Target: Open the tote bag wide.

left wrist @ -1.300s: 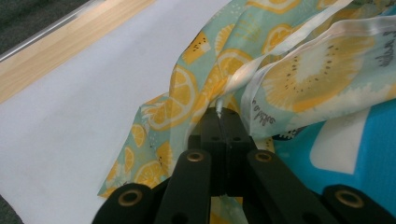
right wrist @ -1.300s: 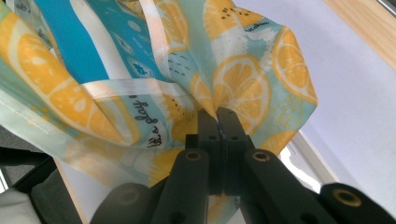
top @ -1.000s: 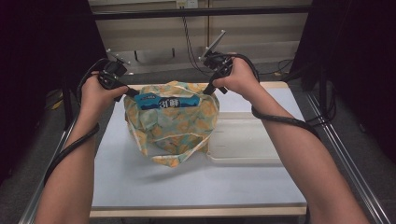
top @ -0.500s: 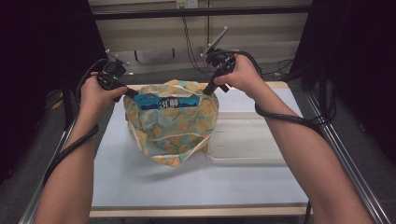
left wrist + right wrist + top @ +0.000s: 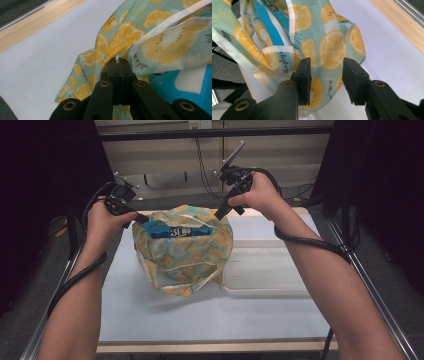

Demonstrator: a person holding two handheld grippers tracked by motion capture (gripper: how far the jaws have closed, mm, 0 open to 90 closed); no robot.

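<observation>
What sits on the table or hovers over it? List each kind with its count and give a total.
Grippers: 2, left gripper and right gripper
Fruit-print bags: 1, bag
Blue packages in the bag: 1, package
White trays: 1, tray
Total: 5

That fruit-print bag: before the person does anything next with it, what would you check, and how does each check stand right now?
1. Left gripper shut on the bag edge: ok.
2. Right gripper gripping the bag: not ok; its jaws stand open over the plastic.
3. Blue packet inside the bag: ok.
4. Tray apart from the bag: cannot tell; their edges meet in the high view.
5. Bag resting on the table: ok.
</observation>
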